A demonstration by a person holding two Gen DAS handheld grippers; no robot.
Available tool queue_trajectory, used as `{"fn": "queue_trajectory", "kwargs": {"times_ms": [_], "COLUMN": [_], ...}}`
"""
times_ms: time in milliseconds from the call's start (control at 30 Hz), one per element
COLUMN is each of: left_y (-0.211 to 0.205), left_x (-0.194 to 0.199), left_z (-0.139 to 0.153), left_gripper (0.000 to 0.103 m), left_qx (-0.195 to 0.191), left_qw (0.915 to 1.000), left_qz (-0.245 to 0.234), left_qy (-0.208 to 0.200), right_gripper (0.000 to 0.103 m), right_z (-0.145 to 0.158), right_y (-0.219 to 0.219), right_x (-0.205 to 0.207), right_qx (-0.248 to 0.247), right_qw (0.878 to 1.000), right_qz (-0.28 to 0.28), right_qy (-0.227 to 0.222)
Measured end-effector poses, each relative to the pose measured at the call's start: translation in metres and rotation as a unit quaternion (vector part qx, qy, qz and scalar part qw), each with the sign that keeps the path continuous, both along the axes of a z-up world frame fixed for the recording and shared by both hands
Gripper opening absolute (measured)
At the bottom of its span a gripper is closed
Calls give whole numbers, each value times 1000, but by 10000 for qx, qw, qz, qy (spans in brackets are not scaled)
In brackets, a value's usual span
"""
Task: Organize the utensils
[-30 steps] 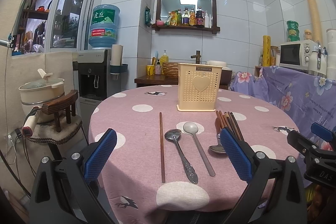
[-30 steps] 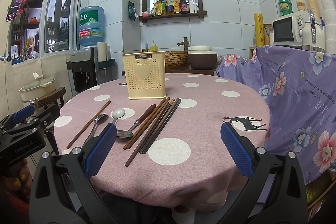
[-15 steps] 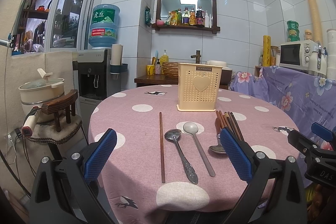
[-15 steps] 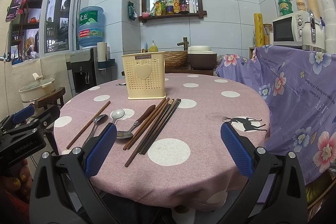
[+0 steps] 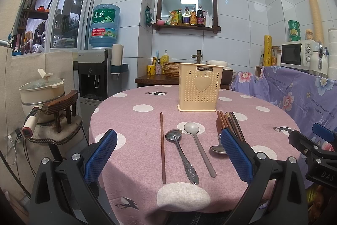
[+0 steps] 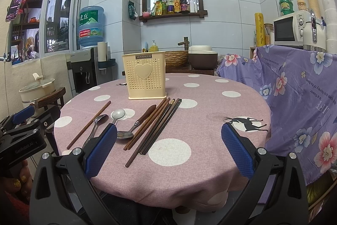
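Note:
A cream utensil holder (image 5: 199, 88) with a heart stands upright at the middle of the round pink table (image 5: 137, 161); it also shows in the right wrist view (image 6: 145, 76). In front of it lie a single brown chopstick (image 5: 162, 147), two metal spoons (image 5: 182, 155) (image 5: 199, 144), a wood-handled spoon (image 6: 137, 124) and a bundle of several chopsticks (image 6: 157, 122). My left gripper (image 5: 168, 155) is open and empty, above the table's near edge. My right gripper (image 6: 168, 150) is open and empty, near the front edge.
A purple floral cloth (image 6: 294, 98) covers furniture to the right, with a microwave (image 6: 289, 28) on it. A water dispenser (image 5: 94, 73) and a stool with a pot (image 5: 42, 90) stand to the left. A sink counter (image 6: 189, 62) is behind the table.

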State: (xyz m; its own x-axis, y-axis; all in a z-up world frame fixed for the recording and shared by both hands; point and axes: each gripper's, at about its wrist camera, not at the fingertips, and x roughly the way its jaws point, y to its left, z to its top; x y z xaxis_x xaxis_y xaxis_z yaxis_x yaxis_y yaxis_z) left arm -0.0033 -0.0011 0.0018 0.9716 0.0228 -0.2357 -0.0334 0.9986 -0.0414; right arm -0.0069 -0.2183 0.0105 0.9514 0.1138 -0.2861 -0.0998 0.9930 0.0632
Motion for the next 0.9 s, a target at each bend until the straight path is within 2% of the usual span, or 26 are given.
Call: {"fn": "queue_trajectory", "kwargs": {"times_ms": [900], "left_y": [8], "left_x": [1], "left_z": [-6], "left_gripper": [98], "left_qx": [-7], "left_qw": [10000], "left_qz": [28], "left_qy": [42], "right_gripper": [98], "right_z": [-2], "right_y": [0], "right_x": [0], "right_qx": [-7], "right_qw": [10000], "right_qz": [-6], "right_qy": [35]}}
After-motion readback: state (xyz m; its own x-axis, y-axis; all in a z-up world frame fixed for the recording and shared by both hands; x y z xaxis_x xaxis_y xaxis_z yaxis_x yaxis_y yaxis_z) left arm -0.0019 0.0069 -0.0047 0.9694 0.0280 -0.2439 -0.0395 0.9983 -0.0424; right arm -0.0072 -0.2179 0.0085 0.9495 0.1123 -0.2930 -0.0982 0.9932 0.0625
